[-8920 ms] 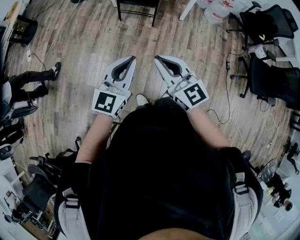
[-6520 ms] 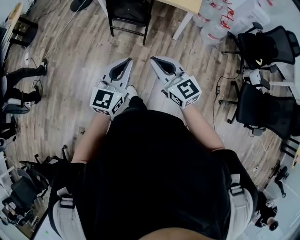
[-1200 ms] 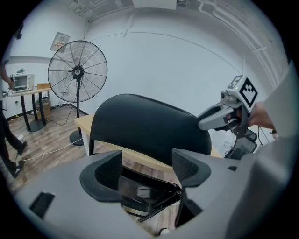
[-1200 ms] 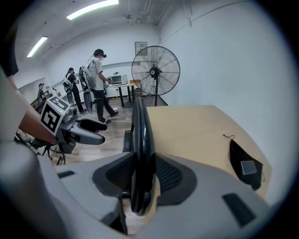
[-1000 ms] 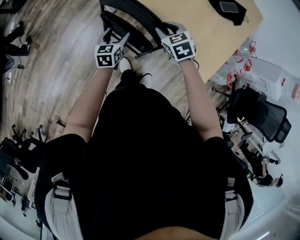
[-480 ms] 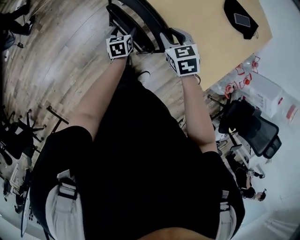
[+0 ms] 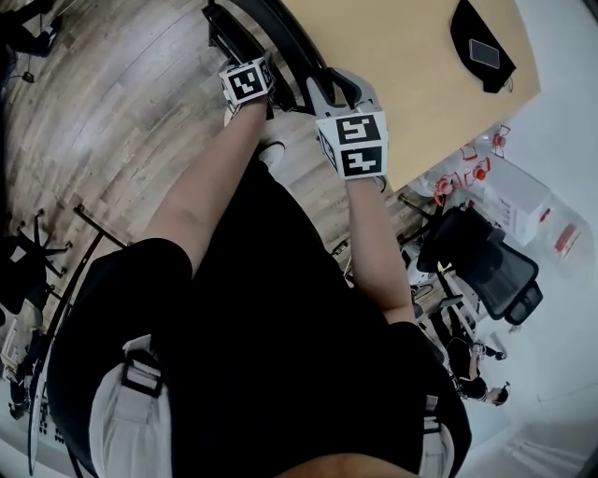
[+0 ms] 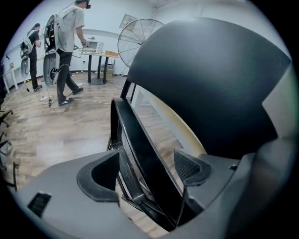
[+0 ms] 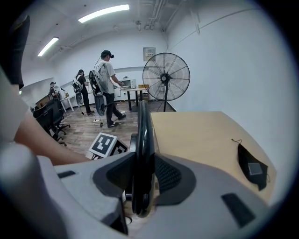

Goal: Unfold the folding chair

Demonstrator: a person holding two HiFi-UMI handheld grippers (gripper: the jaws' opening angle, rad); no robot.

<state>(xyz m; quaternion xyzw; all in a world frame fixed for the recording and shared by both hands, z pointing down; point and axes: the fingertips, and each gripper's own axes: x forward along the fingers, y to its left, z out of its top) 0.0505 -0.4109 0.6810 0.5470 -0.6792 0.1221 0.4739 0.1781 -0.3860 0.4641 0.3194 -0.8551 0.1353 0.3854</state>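
The black folding chair point(image 7: 280, 28) stands folded, leaning against the wooden table. My right gripper point(image 7: 332, 89) is shut on the thin top edge of its backrest point(image 9: 144, 135), and both pads press on that edge point(image 9: 142, 175). My left gripper point(image 7: 250, 89) sits lower, to the left of the right one. Its jaws have just been opening and stand wide point(image 8: 147, 175). A slanted black chair panel point(image 8: 140, 154) passes between them without either pad pressing on it. The left gripper's marker cube point(image 9: 105, 144) shows beside the chair.
The table point(image 7: 402, 75) lies right behind the chair, with a black pouch and phone point(image 7: 481, 42) on it. Black office chairs point(image 7: 486, 271) stand at the right. People point(image 9: 106, 84) and a large fan point(image 9: 166, 77) are at the room's far end.
The left gripper has sunk along the chair and rolled, and its jaws now straddle a chair panel. The right gripper has shifted slightly while staying clamped on the backrest edge.
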